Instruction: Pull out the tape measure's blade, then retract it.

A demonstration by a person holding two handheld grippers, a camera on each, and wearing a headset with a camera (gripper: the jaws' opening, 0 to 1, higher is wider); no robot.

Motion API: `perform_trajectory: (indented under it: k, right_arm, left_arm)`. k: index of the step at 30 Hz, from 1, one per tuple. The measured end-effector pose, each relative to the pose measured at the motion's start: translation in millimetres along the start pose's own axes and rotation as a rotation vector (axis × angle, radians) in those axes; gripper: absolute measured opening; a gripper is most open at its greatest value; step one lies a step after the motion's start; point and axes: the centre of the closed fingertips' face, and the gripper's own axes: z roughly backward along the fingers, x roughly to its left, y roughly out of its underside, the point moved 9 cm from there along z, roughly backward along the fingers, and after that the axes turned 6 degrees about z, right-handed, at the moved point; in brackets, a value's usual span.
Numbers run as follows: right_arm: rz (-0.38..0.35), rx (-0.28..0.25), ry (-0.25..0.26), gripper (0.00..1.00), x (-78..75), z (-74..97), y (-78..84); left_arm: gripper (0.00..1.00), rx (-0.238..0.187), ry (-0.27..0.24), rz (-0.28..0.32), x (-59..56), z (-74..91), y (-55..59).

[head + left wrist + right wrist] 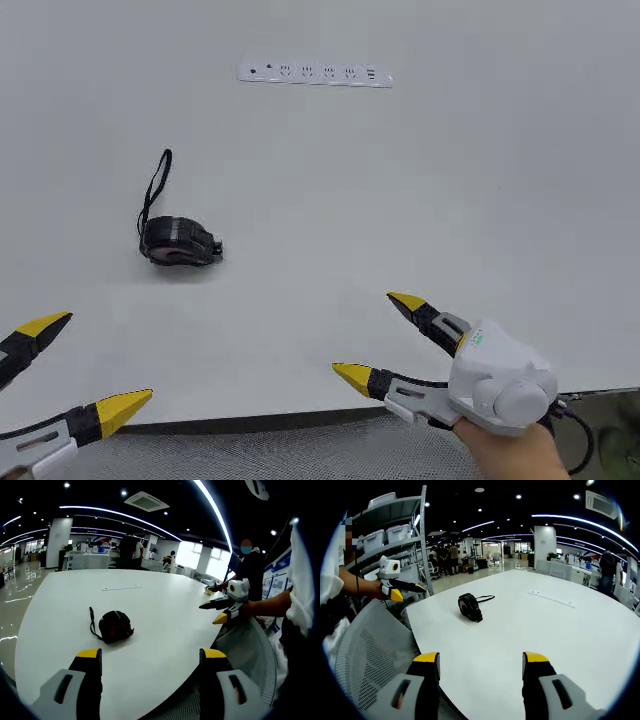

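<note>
- The black tape measure point(178, 241) lies on its side on the white table point(420, 180), left of the middle and well apart from both grippers; nothing touches it.
- Its blade is wound in, with just the end hook showing at the case's right side in the head view.
- A black wrist strap point(155, 185) trails from the case toward the far edge of the table.
- The left gripper point(105, 357) hangs over the near left edge of the table, its yellow-tipped jaws spread wide and holding nothing.
- The right gripper point(365, 332) hovers over the near right edge, held in a hand point(505, 455); its jaws also stand apart and empty, pointing roughly toward the tape measure.
- In the left gripper view the tape measure sits ahead, slightly left of the gap between the jaws; in the right gripper view it lies farther off, also slightly left.
- A white power strip point(314, 73) lies flat near the far side of the table.
- A grey mesh surface point(300, 450) runs just below the table's near edge.
</note>
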Motion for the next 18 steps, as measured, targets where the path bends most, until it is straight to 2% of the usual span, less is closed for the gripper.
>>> perform_trajectory:
  k: [13,18]
  right_arm:
    - [-0.005,-0.015,-0.002,0.67,-0.8,0.7,-0.4]
    - [-0.008,-0.02,-0.021,0.66,0.5,1.2,0.3]
  left_arm:
    - [0.79,-0.003,0.016,-0.045,-2.6,-5.6,-7.4]
    - [0.8,0.006,0.036,-0.056,-3.6,-7.9,-7.1]
